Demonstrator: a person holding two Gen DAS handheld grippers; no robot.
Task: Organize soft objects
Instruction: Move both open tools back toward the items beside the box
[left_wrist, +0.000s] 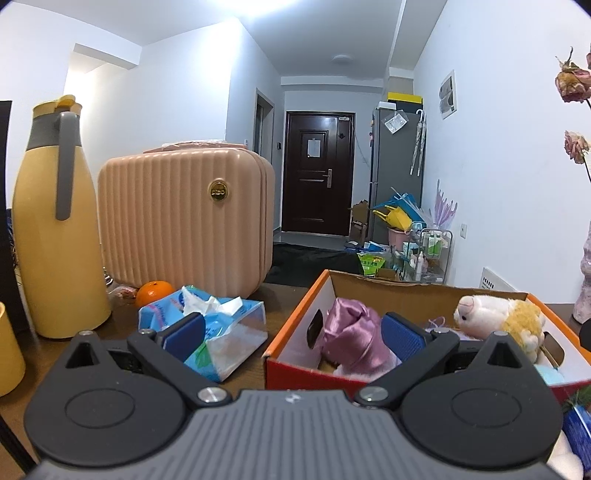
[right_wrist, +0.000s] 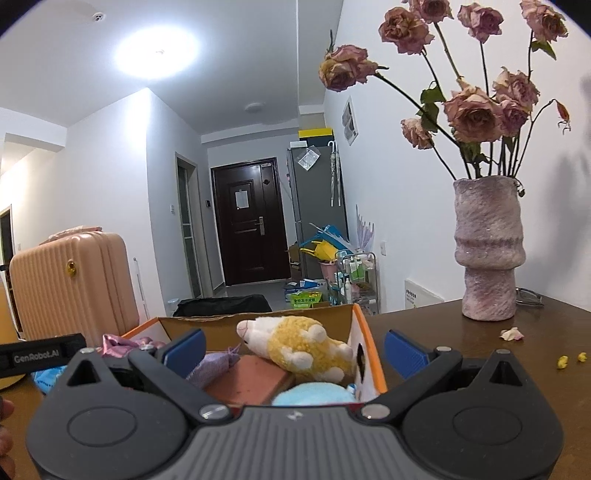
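Several soft things in orange box (right_wrist: 371, 360): plush toy (right_wrist: 303, 341); purple satin pouch (left_wrist: 354, 334)

Left gripper (left_wrist: 293, 334) hangs over the desk (left_wrist: 280, 291), straddling the near left corner of the cardboard box (left_wrist: 295, 321). Ahead and left of it lies the tissue pack (left_wrist: 207, 328), an orange (left_wrist: 153, 291) just behind that, the ribbed case (left_wrist: 184, 218) further back, and the jug (left_wrist: 55, 221) far left. Inside the box, a satin pouch (left_wrist: 351, 332) sits between the fingers, the plush toy (left_wrist: 498, 317) off to the right. Right gripper (right_wrist: 293, 350) straddles the box's right wall (right_wrist: 364, 354); the plush toy (right_wrist: 303, 343) is straight ahead, a vase (right_wrist: 487, 251) ahead and right, with fallen petals (right_wrist: 511, 334) before it.
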